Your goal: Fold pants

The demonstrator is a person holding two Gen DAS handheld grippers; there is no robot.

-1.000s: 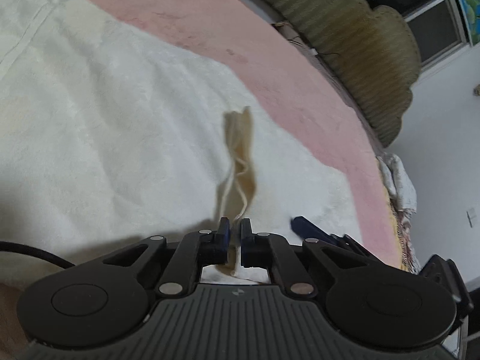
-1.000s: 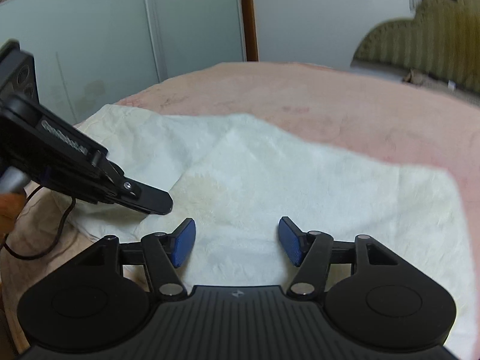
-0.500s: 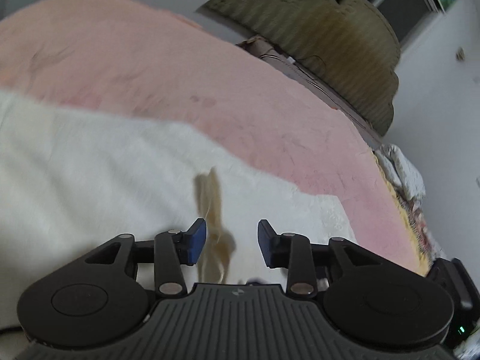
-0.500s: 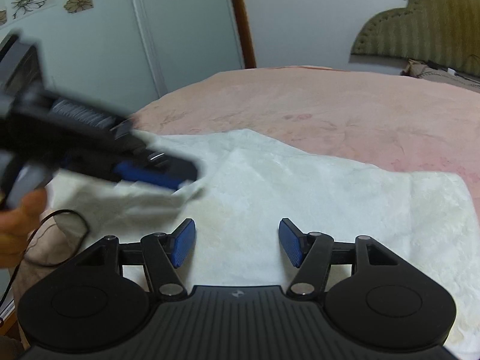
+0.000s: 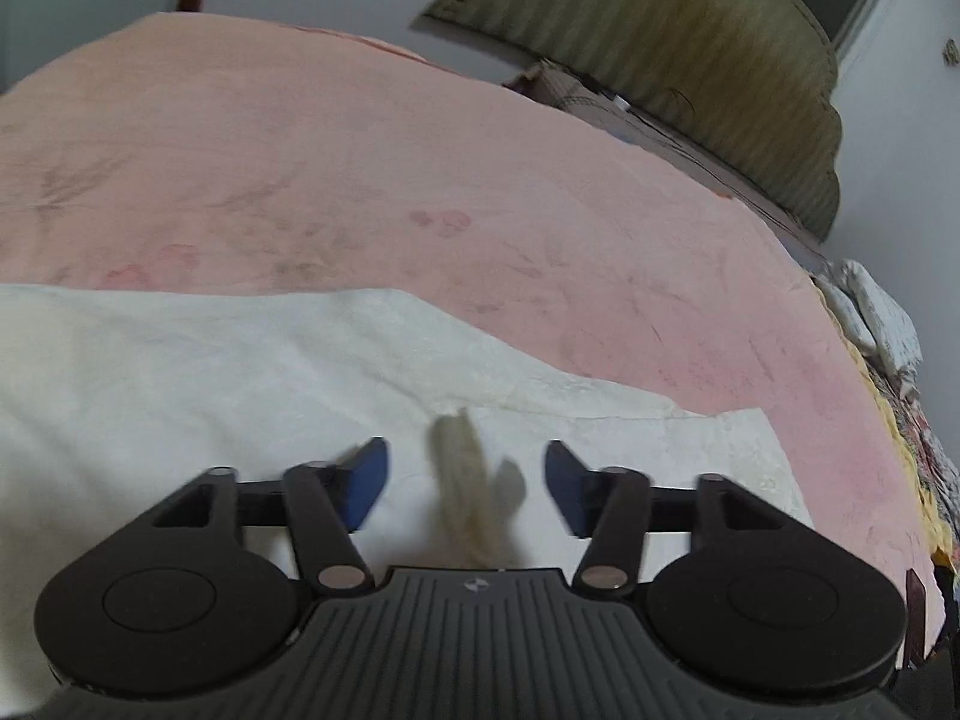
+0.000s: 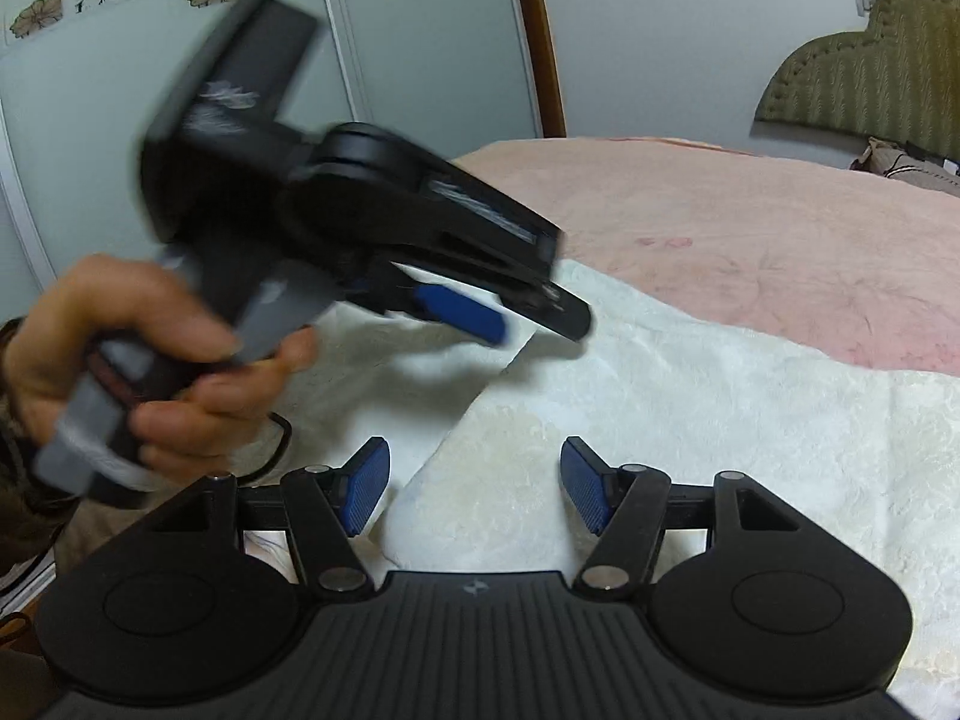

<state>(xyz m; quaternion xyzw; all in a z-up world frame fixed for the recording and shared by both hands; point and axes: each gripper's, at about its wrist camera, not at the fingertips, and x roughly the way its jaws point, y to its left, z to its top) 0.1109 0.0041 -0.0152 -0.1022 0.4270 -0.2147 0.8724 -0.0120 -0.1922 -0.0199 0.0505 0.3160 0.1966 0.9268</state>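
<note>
The white pants (image 5: 210,372) lie spread on a pink bed (image 5: 360,150); they also show in the right wrist view (image 6: 690,420). A beige drawstring (image 5: 465,480) of the pants lies loose between the fingers of my left gripper (image 5: 465,486), which is open and holds nothing. My right gripper (image 6: 474,486) is open and empty, just above a folded edge of the pants. The left gripper and the hand that holds it (image 6: 198,360) show blurred at the upper left of the right wrist view.
An olive padded headboard (image 5: 690,60) stands at the far side of the bed. A wardrobe with flower-patterned doors (image 6: 300,60) stands at the left. A patterned cloth (image 5: 870,312) lies at the bed's right edge. A black cable (image 6: 276,450) hangs by the hand.
My left gripper has opened and let go of the drawstring, then risen and tilted up away from the pants. The right gripper has stayed open and has lifted slightly.
</note>
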